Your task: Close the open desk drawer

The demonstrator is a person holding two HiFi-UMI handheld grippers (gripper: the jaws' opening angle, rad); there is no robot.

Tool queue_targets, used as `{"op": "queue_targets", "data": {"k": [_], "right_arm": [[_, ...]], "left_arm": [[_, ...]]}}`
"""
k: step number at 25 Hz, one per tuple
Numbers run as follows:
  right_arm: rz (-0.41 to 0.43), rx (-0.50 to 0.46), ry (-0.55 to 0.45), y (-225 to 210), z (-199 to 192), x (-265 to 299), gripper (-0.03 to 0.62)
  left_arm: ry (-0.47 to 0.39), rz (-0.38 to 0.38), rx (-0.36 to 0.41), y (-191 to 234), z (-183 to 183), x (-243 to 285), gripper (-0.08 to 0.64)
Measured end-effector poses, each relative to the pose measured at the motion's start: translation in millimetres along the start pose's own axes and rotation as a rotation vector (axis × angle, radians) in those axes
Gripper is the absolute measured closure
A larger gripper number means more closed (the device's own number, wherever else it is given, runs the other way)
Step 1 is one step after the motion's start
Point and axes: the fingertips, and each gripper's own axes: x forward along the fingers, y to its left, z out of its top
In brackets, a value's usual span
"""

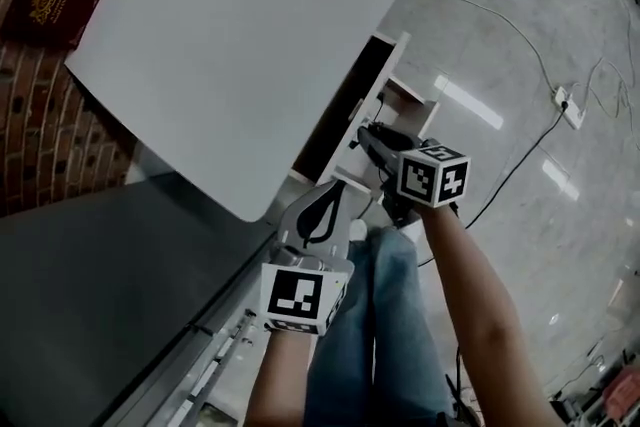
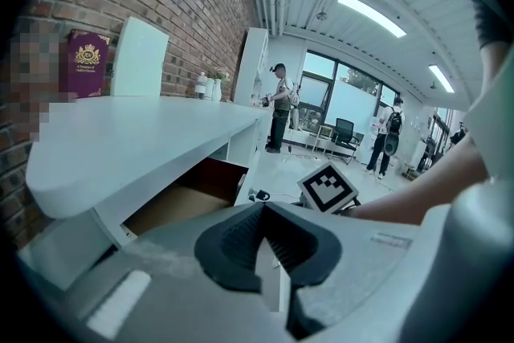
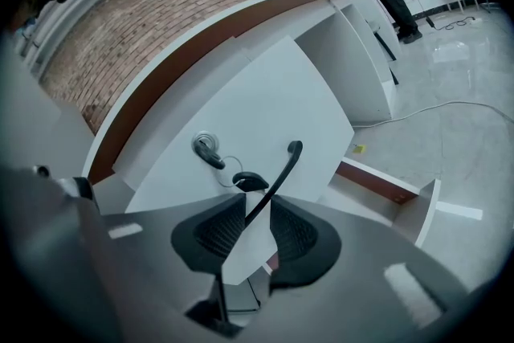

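The desk drawer point(image 1: 375, 105) stands pulled out under the white desk top point(image 1: 250, 45); its brown inside point(image 2: 181, 205) shows in the left gripper view. Its white front point(image 3: 265, 108) carries a lock with a key point(image 3: 207, 150) and a thin black handle point(image 3: 283, 165). My right gripper point(image 3: 259, 202) point(image 1: 366, 135) is at that front, jaws apart, with the handle passing between the pads and a gap on each side. My left gripper point(image 2: 261, 210) point(image 1: 333, 187) hangs nearer me, off the drawer, its tips together and holding nothing.
A maroon book point(image 1: 50, 0) point(image 2: 87, 64) leans at the brick wall on the desk. Cables and a power strip point(image 1: 570, 105) lie on the shiny floor right of the desk. The person's legs point(image 1: 385, 315) are below the grippers. People point(image 2: 279, 104) stand far off.
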Motion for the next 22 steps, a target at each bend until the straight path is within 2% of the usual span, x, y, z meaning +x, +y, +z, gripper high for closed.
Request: {"op": "queue_targets", "data": {"k": [22], "right_arm": [[0.054, -0.003, 0.018, 20.8, 13.5, 45.7, 0.488]], "left_arm": [[0.037, 0.011, 0.014, 6.8, -13.3, 5.7, 0.561]]}}
